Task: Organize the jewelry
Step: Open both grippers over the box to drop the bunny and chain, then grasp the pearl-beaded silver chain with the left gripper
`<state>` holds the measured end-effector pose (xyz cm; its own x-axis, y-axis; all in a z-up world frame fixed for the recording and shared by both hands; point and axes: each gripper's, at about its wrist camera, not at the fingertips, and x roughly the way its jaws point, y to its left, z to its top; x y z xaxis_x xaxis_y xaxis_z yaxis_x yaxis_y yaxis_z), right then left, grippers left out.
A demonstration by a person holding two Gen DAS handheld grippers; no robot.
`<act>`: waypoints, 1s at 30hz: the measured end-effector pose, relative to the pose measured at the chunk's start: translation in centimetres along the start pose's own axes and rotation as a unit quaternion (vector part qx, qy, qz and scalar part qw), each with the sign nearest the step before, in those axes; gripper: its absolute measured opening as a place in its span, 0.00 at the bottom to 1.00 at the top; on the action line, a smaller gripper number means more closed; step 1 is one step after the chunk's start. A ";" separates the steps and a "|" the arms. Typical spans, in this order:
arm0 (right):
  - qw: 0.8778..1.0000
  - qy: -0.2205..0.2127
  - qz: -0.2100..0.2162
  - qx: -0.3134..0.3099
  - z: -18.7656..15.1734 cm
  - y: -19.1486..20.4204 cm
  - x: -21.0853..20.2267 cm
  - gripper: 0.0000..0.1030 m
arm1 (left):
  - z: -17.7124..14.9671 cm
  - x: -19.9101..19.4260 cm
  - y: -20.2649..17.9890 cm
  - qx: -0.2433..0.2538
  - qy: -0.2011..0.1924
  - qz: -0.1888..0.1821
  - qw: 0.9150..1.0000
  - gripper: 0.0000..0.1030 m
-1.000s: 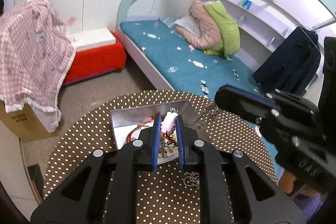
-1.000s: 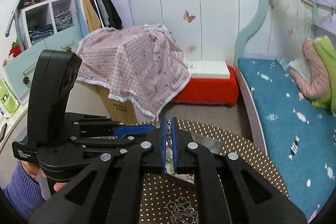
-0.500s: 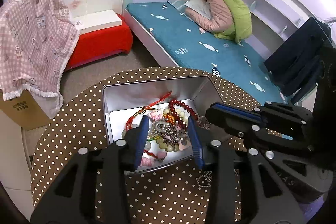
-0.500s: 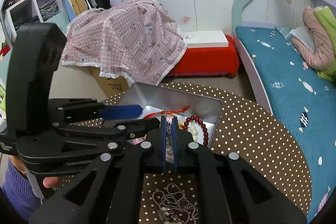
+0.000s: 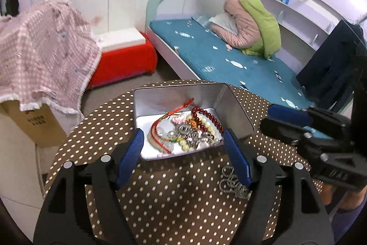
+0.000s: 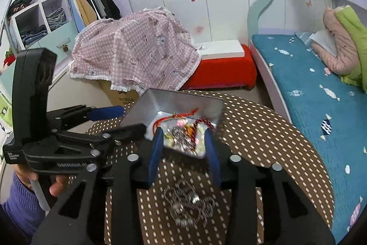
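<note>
Currently, in the left wrist view, the left gripper (image 5: 183, 148) hangs over the near edge of an open silver tin (image 5: 236, 111) that stands on a round brown table with white dots (image 5: 96, 137). Its jaws have just been opening and now stand wide apart, with nothing clamped between the blue pads (image 5: 129, 157). Inside the tin lies a tangled heap of jewelry (image 5: 185, 130): a dark red bead string, pale beads, a red cord and silver pieces. A silver chain (image 5: 231, 183) lies on the table just near of the tin, partly behind the right finger. The right gripper (image 5: 305, 130) enters from the right side, beside the tin. In the right wrist view, the right gripper (image 6: 184, 153) points at the same tin (image 6: 146, 107); its jaws have just been opening and stand partly apart, holding nothing. The jewelry (image 6: 183, 132) shows between the pads, motion-blurred. The chain (image 6: 188, 203) lies on the table (image 6: 263, 130) near of the tin, below the fingers. The left gripper (image 6: 110, 121) reaches in from the left, held by a hand (image 6: 55, 185) in a purple sleeve.
</note>
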<state>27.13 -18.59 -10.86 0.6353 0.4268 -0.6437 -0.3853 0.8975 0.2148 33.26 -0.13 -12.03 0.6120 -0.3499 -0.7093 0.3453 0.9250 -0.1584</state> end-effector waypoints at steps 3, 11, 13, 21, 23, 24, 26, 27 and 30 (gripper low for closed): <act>1.000 -0.007 -0.007 0.003 -1.6 -0.6 -1.8 0.41 | -1.5 -1.7 -0.7 0.014 -0.023 0.017 1.000 0.70; 0.999 0.024 -0.028 0.029 -6.8 -2.7 -2.9 0.44 | -5.7 -2.1 -4.3 0.056 -0.017 0.003 0.998 0.70; 0.998 0.029 -0.028 0.041 -7.9 -3.1 -3.0 0.44 | -6.6 -1.2 -5.3 0.067 -0.004 -0.004 0.998 0.70; 0.997 0.045 -0.017 0.062 -10.5 -3.8 -3.2 0.50 | -8.6 1.7 -8.9 0.094 0.040 -0.025 0.994 0.69; 0.996 0.046 -0.016 0.069 -11.0 -4.0 -3.2 0.51 | -8.8 2.4 -9.7 0.106 0.046 -0.025 0.993 0.61; 0.996 0.046 -0.014 0.072 -11.1 -4.1 -3.3 0.51 | -8.8 2.6 -10.1 0.111 0.048 -0.023 0.992 0.59; 0.996 0.046 -0.012 0.076 -11.3 -4.3 -3.3 0.52 | -8.8 3.2 -10.4 0.115 0.054 -0.022 0.992 0.54; 0.996 0.046 -0.013 0.077 -11.4 -4.4 -3.3 0.52 | -8.8 3.5 -10.5 0.115 0.057 -0.023 0.991 0.51; 0.996 0.046 -0.008 0.082 -11.6 -5.0 -3.4 0.53 | -8.6 4.1 -10.8 0.115 0.065 -0.026 0.991 0.44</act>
<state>19.15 -25.77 -18.24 0.5739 0.4061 -0.7112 -0.2563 0.9138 0.3150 25.93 -10.25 -19.13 0.4983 -0.3599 -0.7888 0.5355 0.8432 -0.0465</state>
